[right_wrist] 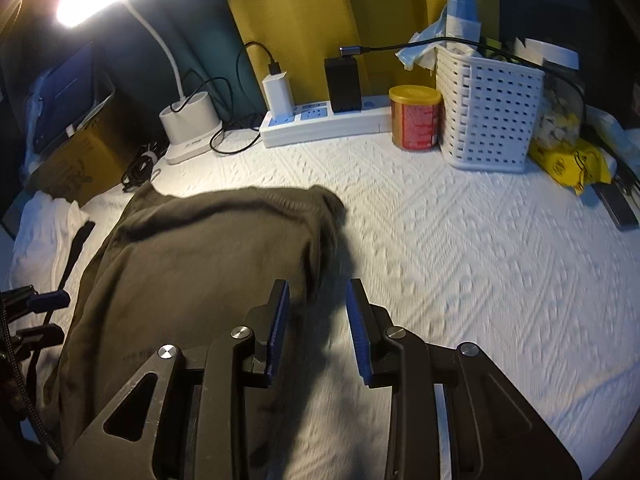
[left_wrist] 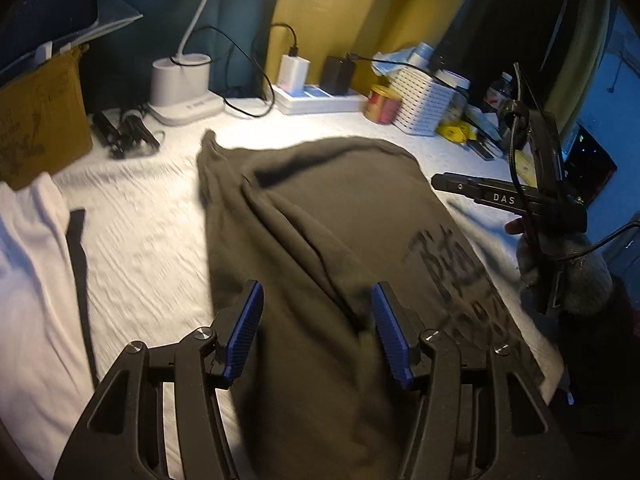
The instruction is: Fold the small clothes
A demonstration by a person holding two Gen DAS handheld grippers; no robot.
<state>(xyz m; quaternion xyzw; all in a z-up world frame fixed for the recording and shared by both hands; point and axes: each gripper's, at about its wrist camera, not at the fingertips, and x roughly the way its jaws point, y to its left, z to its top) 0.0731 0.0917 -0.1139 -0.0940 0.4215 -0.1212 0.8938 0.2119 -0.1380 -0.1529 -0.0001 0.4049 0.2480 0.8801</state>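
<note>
Left gripper (left_wrist: 318, 332) fingers apart, poised over dark shirt (left_wrist: 320, 220), likely ready to pinch. Right gripper (right_wrist: 318, 332) fingers apart, empty, at shirt's edge. Shirt spread mid-frame on white bench (right_wrist: 460, 240), giving folding room. Clutter along top.

looking forward and down from the left wrist, close over the dark garment (left_wrist: 320, 240), facing the yellow wall. looking likewise from the right wrist, near its right edge. sharing the garment, power strip (right_wrist: 320, 124), lamp base (left_wrist: 180, 80), white basket (right_wrist: 488, 112).
</note>
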